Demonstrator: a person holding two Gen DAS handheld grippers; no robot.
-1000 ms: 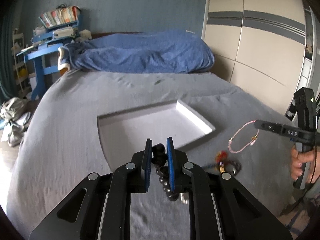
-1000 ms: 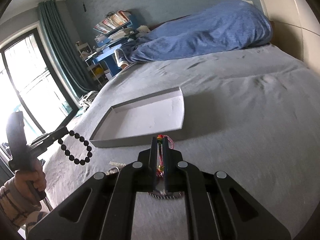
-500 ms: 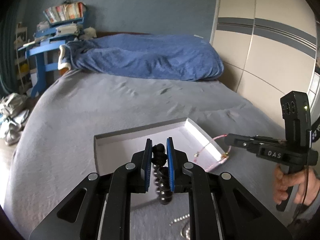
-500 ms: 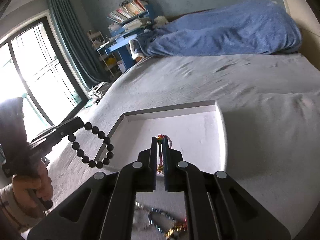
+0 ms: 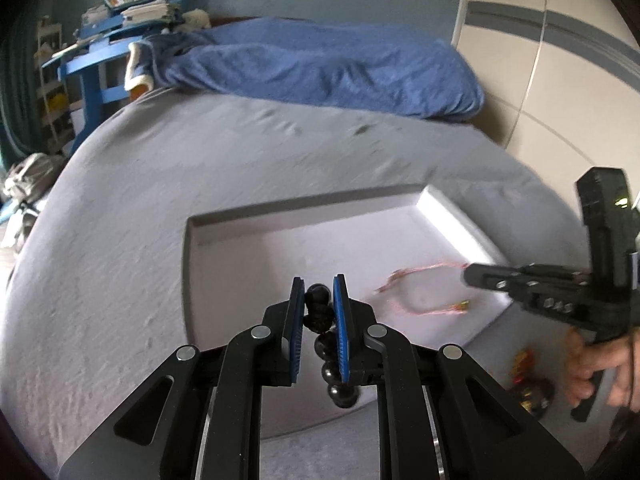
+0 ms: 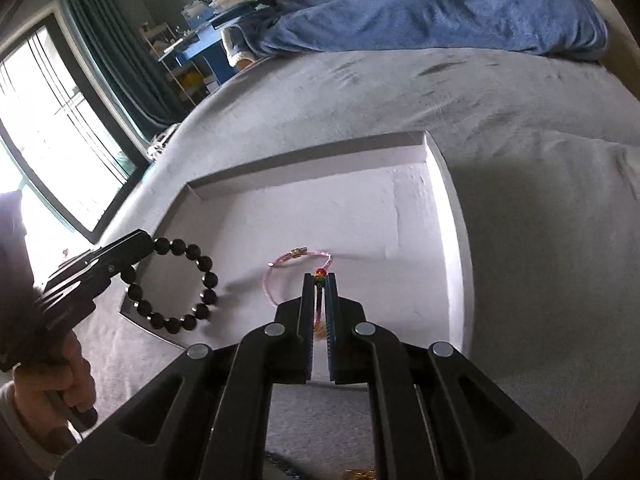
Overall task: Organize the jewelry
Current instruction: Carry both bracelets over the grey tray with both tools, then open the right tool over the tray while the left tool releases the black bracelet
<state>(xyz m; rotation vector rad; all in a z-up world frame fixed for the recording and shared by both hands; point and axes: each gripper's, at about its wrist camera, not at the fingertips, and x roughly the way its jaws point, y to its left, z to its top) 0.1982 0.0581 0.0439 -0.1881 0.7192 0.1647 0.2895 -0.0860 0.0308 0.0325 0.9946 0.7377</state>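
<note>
Clamping a black bead bracelet point(image 5: 325, 344), the left gripper point(image 5: 319, 312) has jaws narrowly apart on the beads; the loop hangs over the near left edge of the white tray point(image 6: 448, 240) on the grey bedspread point(image 5: 120, 240). Right gripper point(image 6: 319, 300) jaws nearly together, pinched on a pink cord bracelet point(image 6: 280, 276) at its red-green bead, loop drooping onto the tray floor, gold clasp at the far side. Versus half a second ago: both grippers sit lower and further over the tray, pink cord now inside it. More jewelry point(image 5: 528, 384), red and gold, blurred, lies on the bedspread near the tray's right edge.
</note>
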